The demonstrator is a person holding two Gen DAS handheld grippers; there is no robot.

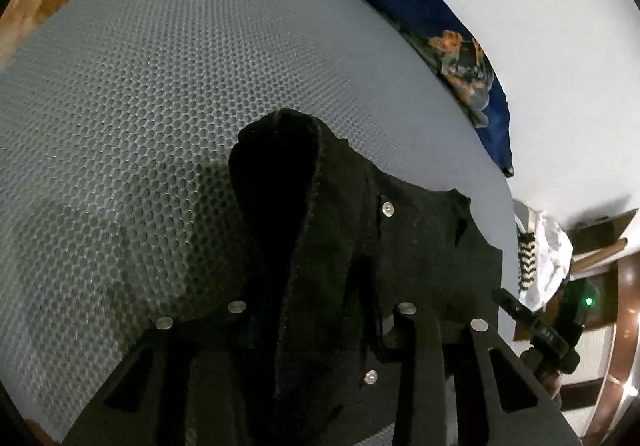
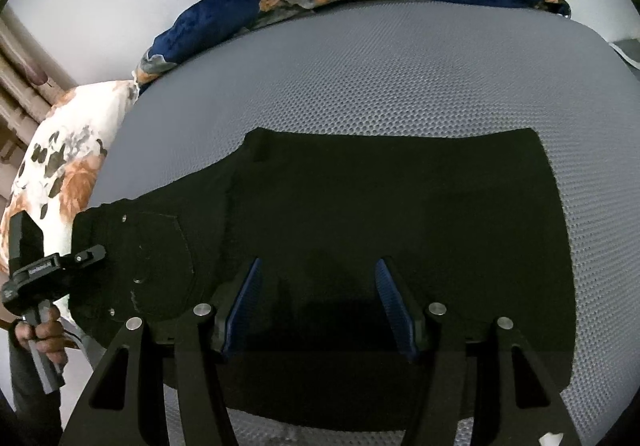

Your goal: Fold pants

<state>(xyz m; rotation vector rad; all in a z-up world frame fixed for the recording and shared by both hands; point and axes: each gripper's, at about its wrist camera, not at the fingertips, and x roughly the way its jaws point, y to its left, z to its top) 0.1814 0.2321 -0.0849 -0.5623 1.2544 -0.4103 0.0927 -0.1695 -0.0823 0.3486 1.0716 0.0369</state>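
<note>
Black pants (image 2: 360,205) lie on a grey mesh-covered bed (image 2: 400,65), spread across its near half in the right wrist view. The waist end with rivets and a curved pocket seam reaches toward the left edge of the bed, and that end is lifted off the surface. In the left wrist view the left gripper (image 1: 320,326) has this waist end bunched up between its jaws, the cloth rising in a fold in front of the camera; the jaws pinch the fabric. The right gripper (image 2: 320,302) hovers over the middle of the pants, its jaws spread apart, with blue pads (image 2: 390,294) showing and only flat cloth below them; whether the tips touch the fabric cannot be told. A hand (image 2: 44,334) holds the left gripper's handle at the left edge. A floral pillow (image 2: 68,165) sits at the bed's left, and a dark blue floral blanket (image 2: 240,13) lies along the far side.
</note>
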